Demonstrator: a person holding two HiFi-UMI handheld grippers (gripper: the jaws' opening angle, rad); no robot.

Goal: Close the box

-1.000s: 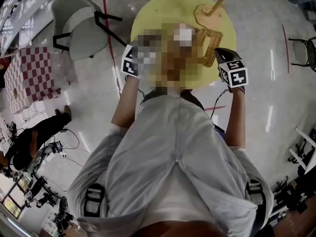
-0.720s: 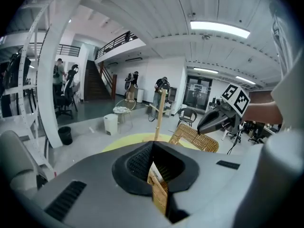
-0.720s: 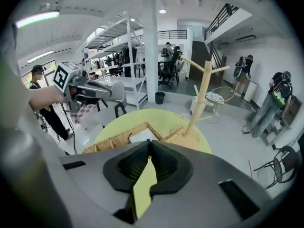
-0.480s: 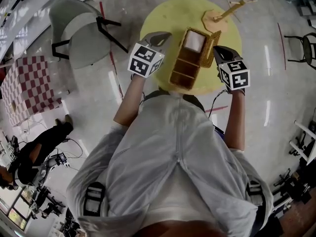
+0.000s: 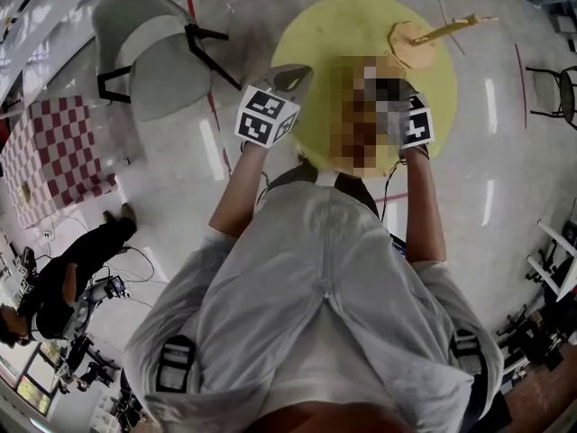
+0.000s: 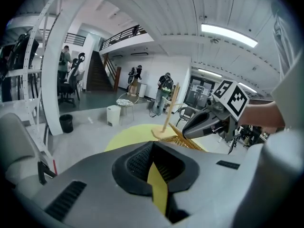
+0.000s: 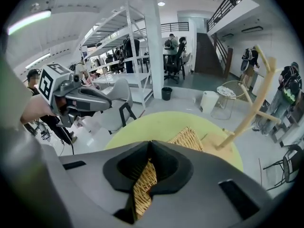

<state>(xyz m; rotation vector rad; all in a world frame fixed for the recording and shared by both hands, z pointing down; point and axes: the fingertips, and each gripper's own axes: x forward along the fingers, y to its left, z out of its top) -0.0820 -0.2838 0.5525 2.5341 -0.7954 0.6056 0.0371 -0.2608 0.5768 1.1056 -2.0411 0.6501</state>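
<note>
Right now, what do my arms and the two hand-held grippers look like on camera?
The left hand-held gripper and right hand-held gripper each have a smooth grey shell, black ribbed pads and a white cube with black square markers. A thin dark cable hangs under the right one. Sleeves are pale grey, ending near the elbows.

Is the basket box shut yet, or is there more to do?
Nearly, I think. Done: the woven lid is leaning over the box on the yellow table. In hand: the right claw, pinched shut, is close against that lid; I can't tell if it touches. Left: get the lid down flat, since it looks tilted. The left claw hangs beside, shut and empty.
</note>
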